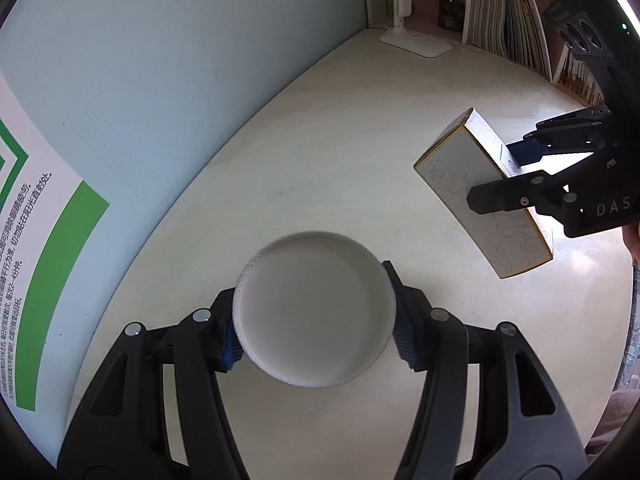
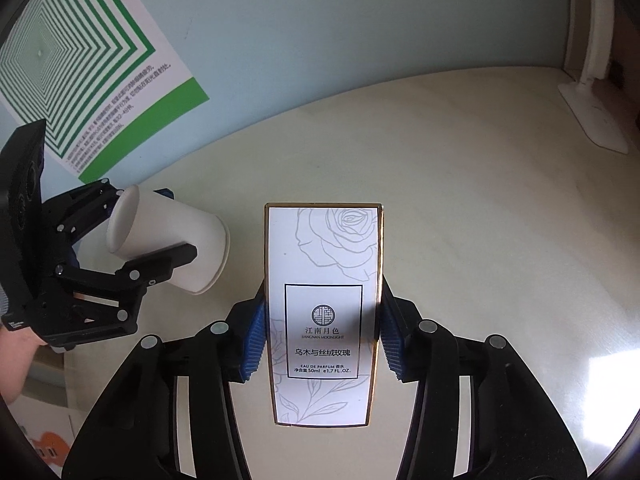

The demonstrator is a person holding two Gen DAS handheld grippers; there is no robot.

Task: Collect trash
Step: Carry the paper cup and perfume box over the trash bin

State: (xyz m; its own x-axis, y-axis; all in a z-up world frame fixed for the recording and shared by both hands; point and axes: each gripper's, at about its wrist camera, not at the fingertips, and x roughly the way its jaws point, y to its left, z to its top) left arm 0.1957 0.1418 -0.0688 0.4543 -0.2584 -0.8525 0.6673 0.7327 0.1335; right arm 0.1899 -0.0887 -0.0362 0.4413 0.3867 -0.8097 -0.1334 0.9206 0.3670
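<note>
My left gripper [image 1: 316,326] is shut on a white paper cup [image 1: 316,308], held on its side above the desk with its open mouth toward the camera. In the right wrist view the cup [image 2: 168,236] and the left gripper [image 2: 160,236] show at the left. My right gripper [image 2: 320,340] is shut on a white perfume box [image 2: 322,312] with gold edges and a rose drawing, held above the desk. In the left wrist view the box [image 1: 476,196] and the right gripper [image 1: 500,176] hang at the right.
A cream desk [image 1: 340,140] runs along a pale blue wall with a green striped poster [image 2: 80,60]. A white desk lamp base [image 1: 416,40] stands at the far end, also in the right wrist view [image 2: 592,120]. Shelves with books [image 1: 504,20] and a pen holder [image 1: 450,14] stand behind.
</note>
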